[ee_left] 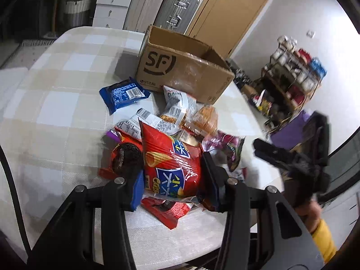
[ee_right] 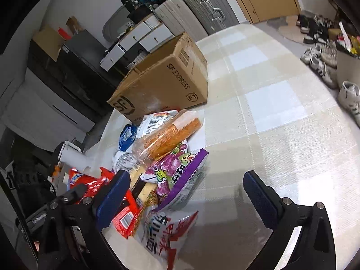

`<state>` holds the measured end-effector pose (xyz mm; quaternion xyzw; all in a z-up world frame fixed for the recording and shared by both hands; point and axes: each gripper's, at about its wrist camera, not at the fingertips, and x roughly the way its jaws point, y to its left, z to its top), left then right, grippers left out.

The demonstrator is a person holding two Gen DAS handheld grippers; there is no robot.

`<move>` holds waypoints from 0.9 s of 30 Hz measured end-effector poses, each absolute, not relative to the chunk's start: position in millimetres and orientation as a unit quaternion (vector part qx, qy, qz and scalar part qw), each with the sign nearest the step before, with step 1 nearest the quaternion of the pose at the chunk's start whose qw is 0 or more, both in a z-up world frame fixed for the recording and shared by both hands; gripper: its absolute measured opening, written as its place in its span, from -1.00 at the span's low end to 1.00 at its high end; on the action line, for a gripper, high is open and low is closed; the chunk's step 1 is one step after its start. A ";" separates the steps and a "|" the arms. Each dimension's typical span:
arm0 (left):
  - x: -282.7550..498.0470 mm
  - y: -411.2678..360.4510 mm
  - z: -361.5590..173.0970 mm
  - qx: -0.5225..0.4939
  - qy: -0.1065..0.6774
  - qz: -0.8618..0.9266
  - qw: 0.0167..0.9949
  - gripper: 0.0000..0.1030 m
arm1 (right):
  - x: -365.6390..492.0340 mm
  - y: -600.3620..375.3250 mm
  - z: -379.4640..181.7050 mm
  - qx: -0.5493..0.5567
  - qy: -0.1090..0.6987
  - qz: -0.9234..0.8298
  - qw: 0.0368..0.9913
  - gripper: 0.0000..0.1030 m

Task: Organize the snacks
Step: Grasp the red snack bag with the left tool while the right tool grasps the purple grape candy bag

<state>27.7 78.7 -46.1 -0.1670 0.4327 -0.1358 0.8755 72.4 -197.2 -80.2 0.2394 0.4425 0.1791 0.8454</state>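
Observation:
A heap of snack packs lies on the checked table (ee_left: 56,103) in front of an open SF cardboard box (ee_left: 180,67). My left gripper (ee_left: 173,177) is shut on a red crisps bag (ee_left: 171,157) and holds it over the heap. A blue biscuit pack (ee_left: 123,94) lies left of the box. My right gripper (ee_right: 184,186) is open and empty, just right of the heap, near a purple pack (ee_right: 180,175) and an orange pack (ee_right: 166,137). The box also shows in the right wrist view (ee_right: 162,81). The right gripper appears blurred at the right of the left wrist view (ee_left: 292,157).
Suitcases (ee_left: 177,9) and white drawers (ee_left: 110,6) stand behind the table. A cluttered shelf rack (ee_left: 290,76) is at the right. Shoes (ee_right: 321,56) lie on the floor past the table's far edge. A red-and-white bag (ee_right: 166,231) lies at the heap's near end.

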 end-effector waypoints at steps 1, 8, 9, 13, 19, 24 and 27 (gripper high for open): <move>26.7 83.8 -43.8 -0.176 0.430 -0.138 0.875 -0.17 | 75.0 -196.1 -82.6 0.243 0.446 0.181 0.842 0.99; 22.7 100.6 -38.9 -0.200 0.424 -0.144 0.871 -0.16 | 89.5 -172.6 -95.4 0.228 0.478 0.192 0.826 0.66; 22.0 102.0 -38.4 -0.201 0.424 -0.144 0.871 -0.16 | 90.4 -168.6 -97.7 0.224 0.482 0.191 0.825 0.66; 20.6 105.3 -37.4 -0.205 0.424 -0.146 0.870 -0.16 | 97.0 -159.5 -105.2 0.226 0.494 0.185 0.819 0.34; 18.7 104.8 -37.1 -0.205 0.425 -0.150 0.869 -0.16 | 103.8 -157.0 -114.6 0.256 0.501 0.192 0.804 -0.15; 18.2 105.1 -37.6 -0.206 0.426 -0.149 0.868 -0.16 | 100.8 -153.2 -106.6 0.242 0.485 0.192 0.818 -0.23; 18.7 105.1 -38.0 -0.206 0.425 -0.149 0.869 -0.16 | 94.6 -161.3 -103.4 0.248 0.479 0.191 0.820 -0.23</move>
